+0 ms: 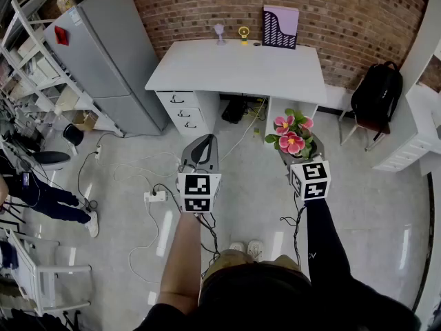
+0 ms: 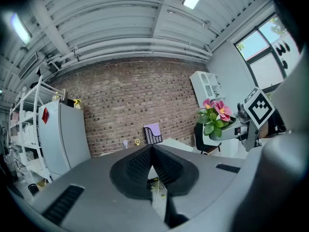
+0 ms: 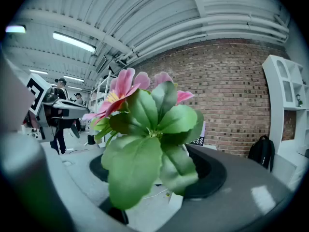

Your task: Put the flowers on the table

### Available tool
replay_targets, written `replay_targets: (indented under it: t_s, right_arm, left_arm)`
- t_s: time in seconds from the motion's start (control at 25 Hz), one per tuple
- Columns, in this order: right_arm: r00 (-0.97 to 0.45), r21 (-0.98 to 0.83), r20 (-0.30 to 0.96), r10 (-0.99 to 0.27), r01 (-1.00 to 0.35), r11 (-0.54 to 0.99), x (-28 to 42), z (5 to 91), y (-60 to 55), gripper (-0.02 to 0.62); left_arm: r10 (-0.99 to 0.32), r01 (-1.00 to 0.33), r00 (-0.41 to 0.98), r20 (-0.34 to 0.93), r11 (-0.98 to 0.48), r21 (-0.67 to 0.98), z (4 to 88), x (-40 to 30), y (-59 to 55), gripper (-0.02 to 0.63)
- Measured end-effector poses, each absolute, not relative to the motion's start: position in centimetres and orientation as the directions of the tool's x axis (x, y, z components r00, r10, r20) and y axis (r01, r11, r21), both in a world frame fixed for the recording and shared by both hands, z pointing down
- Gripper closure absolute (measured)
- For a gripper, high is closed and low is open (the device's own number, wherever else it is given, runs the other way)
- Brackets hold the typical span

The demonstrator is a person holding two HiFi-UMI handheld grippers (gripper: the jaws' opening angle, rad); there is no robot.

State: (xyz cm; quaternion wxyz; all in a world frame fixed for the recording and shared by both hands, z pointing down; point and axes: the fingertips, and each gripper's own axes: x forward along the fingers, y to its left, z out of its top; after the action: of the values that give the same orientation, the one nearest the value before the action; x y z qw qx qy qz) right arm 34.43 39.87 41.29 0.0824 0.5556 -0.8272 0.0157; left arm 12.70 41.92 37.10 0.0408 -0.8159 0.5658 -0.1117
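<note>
Brick all the way across the back, a rough red-brown brick wall [image 1: 331, 5], with a glossy pale grey floor [image 1: 262, 205] below it and loose cables trailing over it.

Far left is a white metal shelving rack [image 1: 31, 61] with boxes and other bits on its shelves, too small to say what. Next to it is a tall, smooth grey fridge [image 1: 114, 54]. Then a white rectangular desk [image 1: 275, 74] pushed against the bricks, flat matte top, drawers on its left side all closed. A purple box with a black striped front [image 1: 280, 27] stands upright at the back edge of the desk.

The left gripper [image 1: 200, 150] is a grey plastic claw with ribbed black pads, and its jaws are pressed together with nothing in them [image 2: 149, 149].

The right gripper [image 3: 159, 187] has its jaws spread really wide, clamped around the pink flowers with broad green leaves [image 1: 292, 135]. They look like smooth plastic or fabric [image 3: 145, 129]. The bunch is held upright in the air in front of the desk's right end, over the floor, not on the table yet [image 2: 216, 114]. Can't tell if there's a pot under the leaves.

Far right, a soft black backpack [image 1: 377, 92] sits on a chair.
</note>
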Motion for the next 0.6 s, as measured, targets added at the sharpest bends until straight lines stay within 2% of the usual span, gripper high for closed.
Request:
replay_targets:
  t_s: [0.6]
  right_arm:
    - [-0.364, 0.052, 0.128, -0.922, -0.926, 0.373, 36.1, 40.2, 39.6, 0.255]
  left_arm:
    - [-0.936, -0.917, 0.335, 0.106, -0.350, -0.191, 36.3, 14.6, 41.5, 0.598]
